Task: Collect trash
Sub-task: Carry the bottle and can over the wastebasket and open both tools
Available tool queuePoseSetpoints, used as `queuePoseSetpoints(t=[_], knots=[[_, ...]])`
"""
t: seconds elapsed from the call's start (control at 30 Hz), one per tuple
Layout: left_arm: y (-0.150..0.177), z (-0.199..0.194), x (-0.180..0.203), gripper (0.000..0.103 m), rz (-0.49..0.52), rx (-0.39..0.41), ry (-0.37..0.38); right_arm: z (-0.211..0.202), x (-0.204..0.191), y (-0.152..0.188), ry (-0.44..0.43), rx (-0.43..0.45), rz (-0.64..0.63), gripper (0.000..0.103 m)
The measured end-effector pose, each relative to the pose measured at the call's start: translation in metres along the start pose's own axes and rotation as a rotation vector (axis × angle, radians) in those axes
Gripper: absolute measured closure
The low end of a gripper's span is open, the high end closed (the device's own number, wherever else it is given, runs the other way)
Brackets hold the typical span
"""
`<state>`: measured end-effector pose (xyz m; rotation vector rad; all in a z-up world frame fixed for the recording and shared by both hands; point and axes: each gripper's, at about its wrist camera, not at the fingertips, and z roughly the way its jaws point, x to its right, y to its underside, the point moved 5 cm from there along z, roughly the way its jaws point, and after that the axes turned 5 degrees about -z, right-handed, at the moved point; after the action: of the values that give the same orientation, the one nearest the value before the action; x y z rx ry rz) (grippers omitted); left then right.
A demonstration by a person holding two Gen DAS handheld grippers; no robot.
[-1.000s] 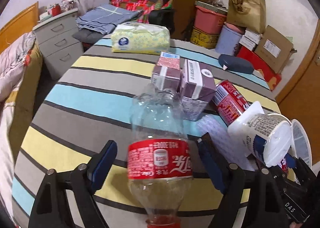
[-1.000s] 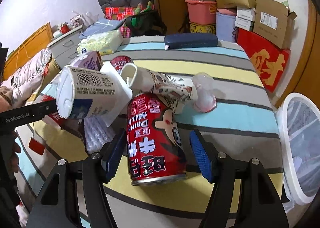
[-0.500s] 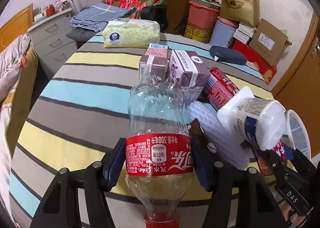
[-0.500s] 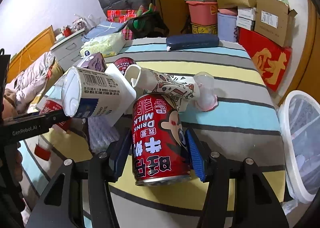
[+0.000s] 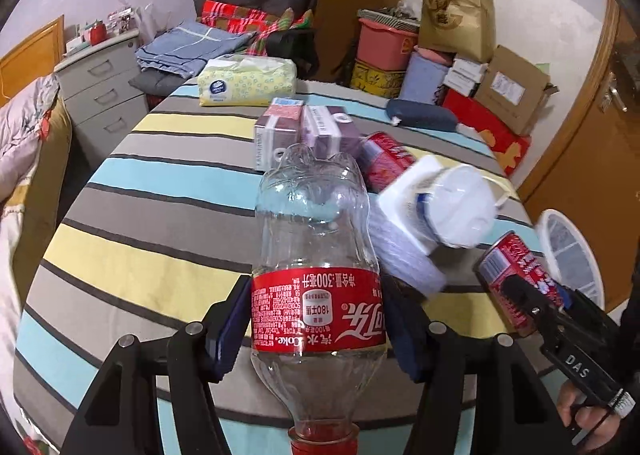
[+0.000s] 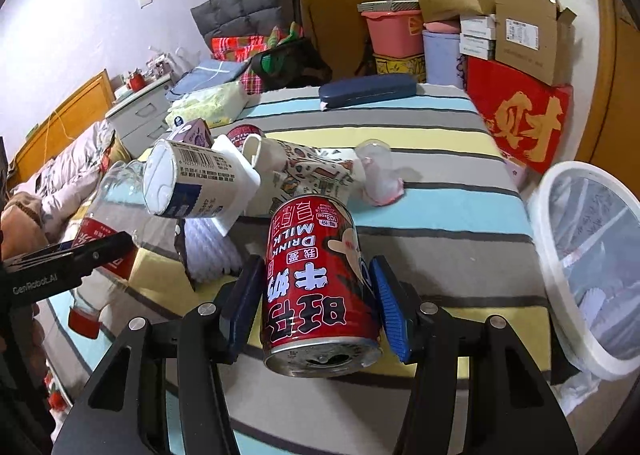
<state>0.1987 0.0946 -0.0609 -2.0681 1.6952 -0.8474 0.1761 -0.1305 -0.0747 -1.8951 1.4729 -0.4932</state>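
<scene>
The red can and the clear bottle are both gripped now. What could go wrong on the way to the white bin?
The right gripper holds the tilted red milk can by its smooth sides, so it may slip. The clear bottle in the left gripper is thin and could buckle. The white bin stands past the table edge, so a short drop may miss.

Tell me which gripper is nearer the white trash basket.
Right. The right gripper, shut on the red milk can, sits just left of the white trash basket. The left gripper, holding the cola bottle, is farther off across the table.
</scene>
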Motion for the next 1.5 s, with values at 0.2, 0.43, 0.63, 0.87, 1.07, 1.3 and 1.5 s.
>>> queuePoseSetpoints(t=[0.2,0.43,0.63,0.87,1.07,1.3,1.5], knots=[[0.007,-0.019,0.018,0.041,0.024,0.019,0.035,-0.017,0.008,0.002,0.004,0.039,0.026,0.048],[0.007,-0.047,0.049,0.041,0.061,0.071,0.093,-0.042,0.025,0.002,0.032,0.095,0.059,0.048],[0.007,-0.06,0.087,0.041,0.113,0.098,0.142,-0.063,0.044,0.001,0.066,0.145,0.085,0.048],[0.015,-0.056,0.141,0.041,0.183,0.079,0.203,-0.078,0.07,0.006,0.115,0.169,0.12,0.048],[0.021,-0.048,0.193,0.041,0.253,0.06,0.259,-0.09,0.097,0.01,0.157,0.186,0.162,0.048],[0.03,-0.028,0.254,0.041,0.325,0.018,0.33,-0.105,0.137,0.017,0.233,0.199,0.224,0.048],[0.035,-0.003,0.3,0.041,0.375,-0.052,0.389,-0.109,0.172,0.021,0.301,0.18,0.254,0.047]])
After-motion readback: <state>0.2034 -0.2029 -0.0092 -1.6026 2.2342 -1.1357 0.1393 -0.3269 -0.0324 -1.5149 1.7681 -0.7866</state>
